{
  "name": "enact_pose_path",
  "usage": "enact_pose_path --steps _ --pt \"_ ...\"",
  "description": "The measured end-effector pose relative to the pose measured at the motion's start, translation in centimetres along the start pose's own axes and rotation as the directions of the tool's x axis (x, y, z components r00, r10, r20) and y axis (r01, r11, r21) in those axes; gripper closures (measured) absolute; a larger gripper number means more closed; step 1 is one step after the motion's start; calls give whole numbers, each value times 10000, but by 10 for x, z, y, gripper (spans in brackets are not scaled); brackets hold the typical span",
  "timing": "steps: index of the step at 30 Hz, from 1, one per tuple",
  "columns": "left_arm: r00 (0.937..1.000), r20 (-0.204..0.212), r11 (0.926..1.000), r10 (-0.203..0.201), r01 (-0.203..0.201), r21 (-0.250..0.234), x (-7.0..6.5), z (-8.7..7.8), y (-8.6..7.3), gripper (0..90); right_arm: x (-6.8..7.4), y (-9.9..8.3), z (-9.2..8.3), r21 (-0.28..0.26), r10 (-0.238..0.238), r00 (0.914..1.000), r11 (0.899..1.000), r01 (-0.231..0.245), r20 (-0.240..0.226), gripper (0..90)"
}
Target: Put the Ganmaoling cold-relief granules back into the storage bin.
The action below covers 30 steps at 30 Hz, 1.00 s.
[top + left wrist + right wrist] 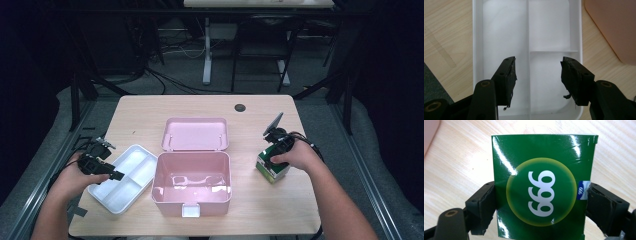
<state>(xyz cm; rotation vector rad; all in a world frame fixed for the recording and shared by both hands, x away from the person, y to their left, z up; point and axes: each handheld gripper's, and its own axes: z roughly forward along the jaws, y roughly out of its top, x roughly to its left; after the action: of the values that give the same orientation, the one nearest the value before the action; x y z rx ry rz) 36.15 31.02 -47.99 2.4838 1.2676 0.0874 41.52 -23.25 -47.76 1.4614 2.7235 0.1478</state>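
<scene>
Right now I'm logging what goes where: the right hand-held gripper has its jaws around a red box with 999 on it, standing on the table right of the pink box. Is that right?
Nearly. The box is green, not red; the right gripper view shows its green face with 999 in a yellow-ringed circle. The rest holds: the right hand-held gripper has its jaws on both sides of it, and it stands on the table right of the pink box.

The light wooden table [150, 107] carries four items. A pink rectangular plastic box [192, 182], open, stands at the middle of the near edge. Its pink plastic lid [195, 133] lies directly behind it, apparently touching. A white three-compartment plastic tray [131, 170] lies just left of the box, angled toward the near left corner, with the left gripper [118, 176] over its left rim. A green glossy carton [271, 167] stands near the right edge, between the jaws of the right gripper [270, 161].
</scene>
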Motion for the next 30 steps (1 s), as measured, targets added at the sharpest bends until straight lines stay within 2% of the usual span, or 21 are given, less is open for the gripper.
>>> enact_pose_path --steps 4,5,6,10,12,13,15,16,17,19,20,21,23,26,27,28,29,30 --pt "10000 11 10000 31 -31 -19 -1 0 1 455 4 0 -10 -80 -385 9992 9992 384 -92 167" --pt "10000 11 10000 33 -33 -19 -1 0 1 455 4 0 -12 -53 -496 9983 9988 495 -289 167" --pt "10000 10 10000 35 -35 -19 -1 0 1 455 6 0 -15 89 -566 9984 9984 567 -80 167" --pt "10000 -4 10000 50 -50 -27 -1 0 1 455 9 -1 -23 -104 -964 9953 9953 963 -107 168" --pt "9999 -21 9999 122 -122 -1 -1 0 1 455 10 -1 -28 -207 -1228 9924 9922 1226 -67 169" --pt "9999 -5 9999 130 -130 -15 -2 0 1 455 11 -1 -31 -251 -1334 9910 9907 1336 97 169" --pt "9999 -4 9999 131 -131 -15 -2 0 2 455 12 -1 -35 -299 -1554 9879 9874 1553 3 169" --pt "9999 -15 9999 123 -123 -22 -2 1 1 455 13 -1 -37 -284 -1686 9855 9852 1691 206 169" --pt "9999 -2 9999 120 -120 1 -1 1 1 455 13 -1 -38 -226 -1713 9852 9849 1715 102 170" --pt "9999 -14 9999 117 -117 14 -1 1 1 455 14 -1 -42 10 -1866 9822 9824 1866 200 171" --pt "9999 -16 9999 121 -121 13 -1 1 1 455 15 -1 -42 -184 -1959 9806 9804 1961 87 170" --pt "9999 -12 9999 116 -116 3 -1 1 1 455 17 0 -45 51 -2031 9790 9792 2030 175 171" --pt "9999 -8 9999 127 -127 -13 -2 1 2 455 19 0 -46 -165 -2219 9749 9749 2222 210 171" --pt "9999 0 9999 156 -156 -13 -2 1 2 455 22 1 -49 -145 -2347 9719 9719 2349 157 172" --pt "9999 15 9999 151 -151 -31 -3 1 2 455 25 3 -53 -58 -2681 9630 9633 2684 257 172" --pt "9999 15 9999 151 -151 -31 -3 1 2 455 25 3 -53 -58 -2681 9630 9633 2684 257 172" --pt "9999 12 9999 148 -148 7 -3 2 2 455 28 4 -56 -84 -2983 9538 9543 2988 351 172" --pt "9999 -5 9999 147 -147 8 -2 2 2 455 30 5 -57 -65 -3139 9486 9493 3144 402 172"
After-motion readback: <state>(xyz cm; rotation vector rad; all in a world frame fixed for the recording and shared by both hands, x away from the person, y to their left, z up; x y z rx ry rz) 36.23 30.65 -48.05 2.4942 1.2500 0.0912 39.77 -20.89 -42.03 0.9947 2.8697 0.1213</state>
